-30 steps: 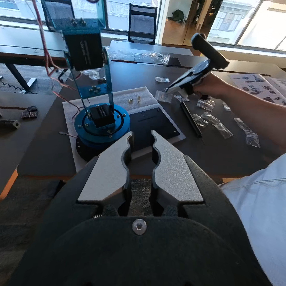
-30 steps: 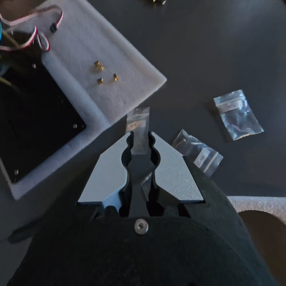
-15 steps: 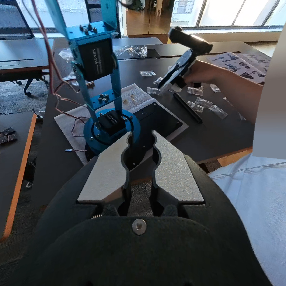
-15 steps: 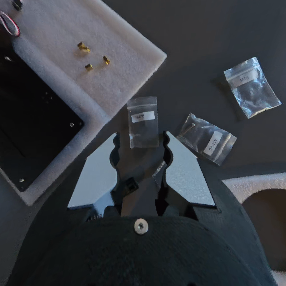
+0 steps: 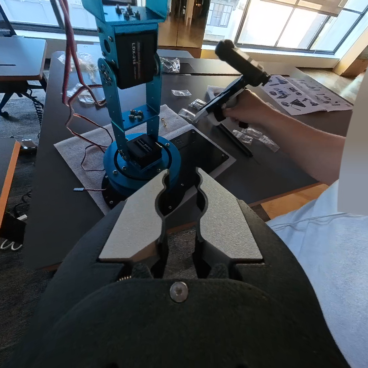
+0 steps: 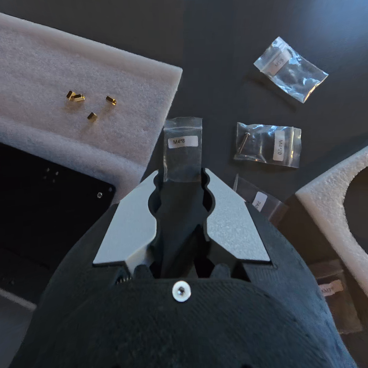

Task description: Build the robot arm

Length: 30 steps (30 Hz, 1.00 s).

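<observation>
My right gripper (image 6: 181, 173) points down at the dark table. Its jaws stand apart on either side of the lower end of a small clear bag with a white label (image 6: 182, 151), which lies flat beside the white foam sheet (image 6: 119, 79). I cannot tell whether the fingertips touch the bag. Several brass standoffs (image 6: 91, 103) lie on the foam. My left gripper (image 5: 182, 172) is open and empty, held in the air before a blue servo arm on a round base (image 5: 139, 157). The right gripper (image 5: 196, 119) also shows in the left wrist view, held by a hand.
Two more clear hardware bags (image 6: 266, 145) (image 6: 290, 69) lie to the right, and another (image 6: 258, 201) is partly under the gripper. A foam block (image 6: 328, 189) stands at right. A black plate (image 6: 39, 199), red wires (image 5: 69, 59), a black rod (image 5: 235, 139) and a printed sheet (image 5: 302, 95) are nearby. The gap from one gripper's tips to the other's is roughly 35 cm.
My right gripper opened wide, then narrowed around the labelled bag's lower end and came closer to it. The left gripper's view swung rightward around the blue arm; its jaws kept the same gap.
</observation>
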Motion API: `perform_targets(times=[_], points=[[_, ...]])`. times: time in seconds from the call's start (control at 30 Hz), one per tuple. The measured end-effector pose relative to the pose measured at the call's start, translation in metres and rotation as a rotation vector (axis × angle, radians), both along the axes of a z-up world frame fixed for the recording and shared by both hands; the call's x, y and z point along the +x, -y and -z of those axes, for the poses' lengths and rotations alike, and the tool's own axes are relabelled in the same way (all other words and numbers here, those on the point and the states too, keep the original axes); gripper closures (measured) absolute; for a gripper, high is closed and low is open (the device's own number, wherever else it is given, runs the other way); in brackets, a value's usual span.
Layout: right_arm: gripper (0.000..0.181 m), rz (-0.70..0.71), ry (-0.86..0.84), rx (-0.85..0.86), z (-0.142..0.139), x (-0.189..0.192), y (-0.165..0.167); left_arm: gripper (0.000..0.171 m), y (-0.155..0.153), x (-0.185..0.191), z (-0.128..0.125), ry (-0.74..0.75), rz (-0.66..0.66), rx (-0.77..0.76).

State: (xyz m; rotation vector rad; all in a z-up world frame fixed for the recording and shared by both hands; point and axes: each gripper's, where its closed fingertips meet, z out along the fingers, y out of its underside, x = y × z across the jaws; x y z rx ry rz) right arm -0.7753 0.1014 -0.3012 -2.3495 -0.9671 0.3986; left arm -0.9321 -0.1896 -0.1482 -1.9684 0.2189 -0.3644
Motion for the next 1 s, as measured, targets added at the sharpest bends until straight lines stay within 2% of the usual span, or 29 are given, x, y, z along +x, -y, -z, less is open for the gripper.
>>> perform_targets(times=[0.13, 0.23, 0.27, 0.37, 0.43, 0.53, 0.63, 0.73, 1.0], points=[[0.147, -0.06, -0.037, -0.008, -0.006, 0.008, 0.005, 0.15, 0.001, 0.004, 0.003, 0.014, 0.004, -0.005], [0.147, -0.171, -0.082, -0.022, -0.008, 0.001, 0.013, 0.15, -0.002, 0.006, 0.003, 0.013, 0.009, -0.007], [0.15, -0.207, -0.084, 0.034, -0.015, 0.0, 0.013, 0.15, -0.003, 0.006, 0.001, 0.008, 0.004, -0.001], [0.175, -0.269, -0.034, 0.257, -0.03, 0.004, 0.004, 0.15, -0.007, 0.008, -0.004, -0.01, -0.018, 0.021], [0.174, -0.293, -0.038, 0.207, -0.026, 0.01, 0.01, 0.15, -0.01, 0.016, -0.008, -0.013, -0.031, 0.028], [0.173, -0.328, -0.162, 0.281, -0.061, 0.026, 0.026, 0.15, -0.013, 0.035, -0.011, -0.022, -0.045, 0.037], [0.172, -0.345, -0.206, 0.373, -0.093, 0.076, 0.045, 0.15, -0.02, 0.062, -0.005, -0.048, -0.052, 0.013], [0.171, -0.349, -0.233, 0.423, -0.111, 0.15, 0.06, 0.149, -0.033, 0.098, 0.005, -0.067, -0.067, -0.009], [0.17, -0.294, -0.13, 0.458, -0.116, 0.376, 0.056, 0.148, -0.081, 0.202, 0.019, -0.121, -0.228, -0.015]])
